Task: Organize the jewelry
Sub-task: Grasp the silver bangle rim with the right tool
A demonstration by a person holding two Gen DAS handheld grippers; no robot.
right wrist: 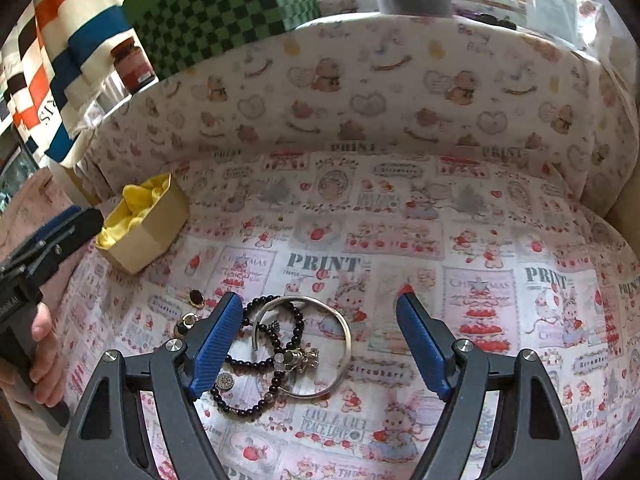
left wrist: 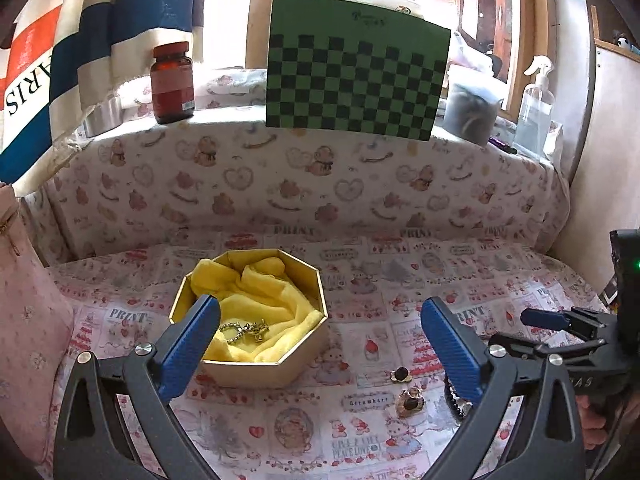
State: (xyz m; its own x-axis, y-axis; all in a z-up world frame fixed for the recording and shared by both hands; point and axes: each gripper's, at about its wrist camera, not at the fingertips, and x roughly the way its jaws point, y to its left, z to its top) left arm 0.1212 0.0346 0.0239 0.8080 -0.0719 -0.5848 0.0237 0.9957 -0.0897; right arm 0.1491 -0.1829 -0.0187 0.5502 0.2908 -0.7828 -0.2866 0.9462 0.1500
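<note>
A: Fig. legend, progress. What is already stored?

B: One item. A gold-tone chain (left wrist: 244, 330) lies on the yellow cloth (left wrist: 256, 300) inside the gold box (left wrist: 256, 372), an octagonal box that serves as landmark here. The rest is outside it.

A: What remains, w/ ref. to the box?

B: To the right of the box, on the printed cloth (right wrist: 400, 240): a dark round earring (left wrist: 401, 374) near the box, a 2nd gold-rimmed piece (left wrist: 409, 400) just in front of that, then a tangle farther right. In the right wrist view the tangle resolves into a silver bangle (right wrist: 344, 344) and a black bead bracelet (right wrist: 276, 340) overlapping each other, plus a small charm cluster (right wrist: 300, 358) where they cross; whether the cluster belongs to one of them I can't tell, as the detail is too small.

A: Grippers?

B: Left gripper (left wrist: 320, 344): jaws spread wide, holding nothing, hovering at the box w/ its left finger over the near-left rim. Right gripper (right wrist: 320, 340): jaws likewise apart, empty, poised over the tangle, well to the right of the box; left finger covers part of the beads.

A: Est. stage?

B: Early: approx. one piece in, at least four out. Next likely pick is from the tangle; overlapping pieces may lift together.
</note>
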